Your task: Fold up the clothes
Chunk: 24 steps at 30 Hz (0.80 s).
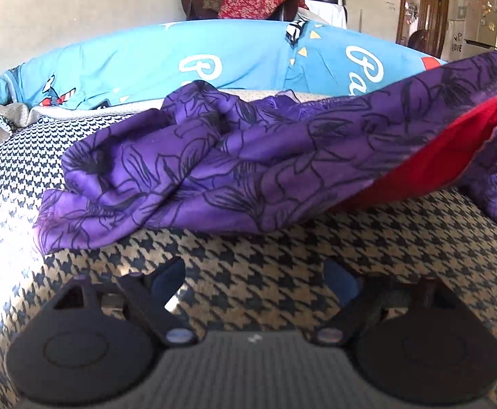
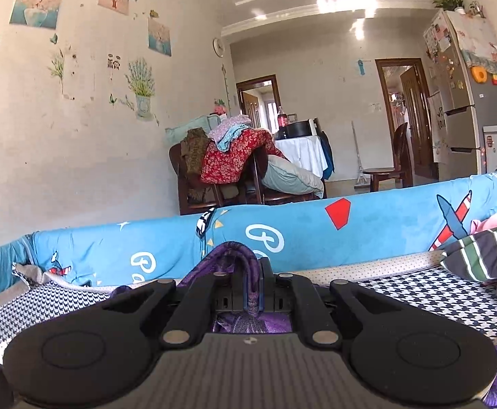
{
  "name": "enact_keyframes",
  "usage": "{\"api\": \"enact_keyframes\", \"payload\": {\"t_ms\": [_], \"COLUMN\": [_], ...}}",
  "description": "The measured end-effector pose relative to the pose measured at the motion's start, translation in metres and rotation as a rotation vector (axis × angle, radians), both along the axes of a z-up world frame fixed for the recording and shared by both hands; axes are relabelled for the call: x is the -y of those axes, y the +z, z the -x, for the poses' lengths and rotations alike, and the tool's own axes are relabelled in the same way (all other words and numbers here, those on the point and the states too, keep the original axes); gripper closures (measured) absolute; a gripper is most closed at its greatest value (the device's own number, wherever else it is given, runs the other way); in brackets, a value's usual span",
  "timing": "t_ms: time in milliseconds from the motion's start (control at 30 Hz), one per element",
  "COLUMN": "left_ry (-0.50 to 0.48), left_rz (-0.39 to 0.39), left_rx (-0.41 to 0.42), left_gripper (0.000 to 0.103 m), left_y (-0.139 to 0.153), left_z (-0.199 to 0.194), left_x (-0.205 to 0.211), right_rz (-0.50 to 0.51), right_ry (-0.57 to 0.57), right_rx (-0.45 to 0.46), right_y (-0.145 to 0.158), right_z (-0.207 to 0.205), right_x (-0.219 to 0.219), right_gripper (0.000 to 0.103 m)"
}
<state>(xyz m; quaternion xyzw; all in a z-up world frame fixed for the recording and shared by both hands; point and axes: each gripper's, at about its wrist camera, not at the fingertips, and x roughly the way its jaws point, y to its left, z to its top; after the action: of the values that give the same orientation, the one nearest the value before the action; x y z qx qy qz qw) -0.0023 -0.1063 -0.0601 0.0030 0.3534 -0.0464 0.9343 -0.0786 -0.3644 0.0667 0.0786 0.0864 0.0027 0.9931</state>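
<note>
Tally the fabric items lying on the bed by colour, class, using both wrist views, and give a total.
Purple: 1, the floral garment, pinched in the right gripper
Striped green, grey and white: 1, the cloth
Pink: 1, the cloth behind it
Total: 3

Black claw (image 1: 253,283) with blue pads, silver screws

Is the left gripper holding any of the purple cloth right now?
No, the left gripper stands open over the houndstooth cover, with the purple cloth lying beyond its fingertips.
</note>
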Motion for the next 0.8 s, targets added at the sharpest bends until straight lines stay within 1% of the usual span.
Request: {"api": "enact_keyframes", "payload": {"t_ms": [67, 200, 267, 333, 400, 467, 567, 700, 800], "left_ry": [0.039, 0.147, 0.214, 0.284, 0.356, 0.429, 0.487, 0.527, 0.534], "left_rz": [0.002, -0.078, -0.096, -0.094, -0.093, -0.094, -0.078, -0.088, -0.065], "left_rx": [0.018, 0.075, 0.107, 0.135, 0.161, 0.185, 0.209, 0.304, 0.347], "left_gripper": [0.012, 0.011, 0.011, 0.011, 0.006, 0.004, 0.004, 0.004, 0.004], "left_y": [0.002, 0.009, 0.017, 0.028, 0.040, 0.051, 0.073, 0.112, 0.141], "left_z": [-0.007, -0.025, -0.032, -0.038, -0.042, -0.045, -0.049, -0.041, -0.031], "left_x": [0.000, 0.000, -0.006, -0.020, -0.036, -0.052, -0.071, -0.088, -0.094], "right_rz": [-0.015, -0.056, -0.065, -0.069, -0.076, -0.091, -0.104, -0.102, -0.107], "right_ry": [0.003, 0.019, 0.022, 0.019, 0.017, 0.017, 0.028, 0.043, 0.050], "right_rx": [0.014, 0.037, 0.042, 0.047, 0.052, 0.058, 0.065, 0.084, 0.104], "right_y": [0.003, 0.009, 0.011, 0.013, 0.014, 0.016, 0.019, 0.024, 0.029], "right_z": [0.002, 0.006, 0.007, 0.008, 0.009, 0.010, 0.013, 0.021, 0.028], "right_x": [0.003, 0.009, 0.011, 0.013, 0.015, 0.017, 0.017, 0.012, 0.010], "right_gripper": [0.096, 0.096, 0.096, 0.096, 0.096, 0.096, 0.096, 0.096, 0.096]}}
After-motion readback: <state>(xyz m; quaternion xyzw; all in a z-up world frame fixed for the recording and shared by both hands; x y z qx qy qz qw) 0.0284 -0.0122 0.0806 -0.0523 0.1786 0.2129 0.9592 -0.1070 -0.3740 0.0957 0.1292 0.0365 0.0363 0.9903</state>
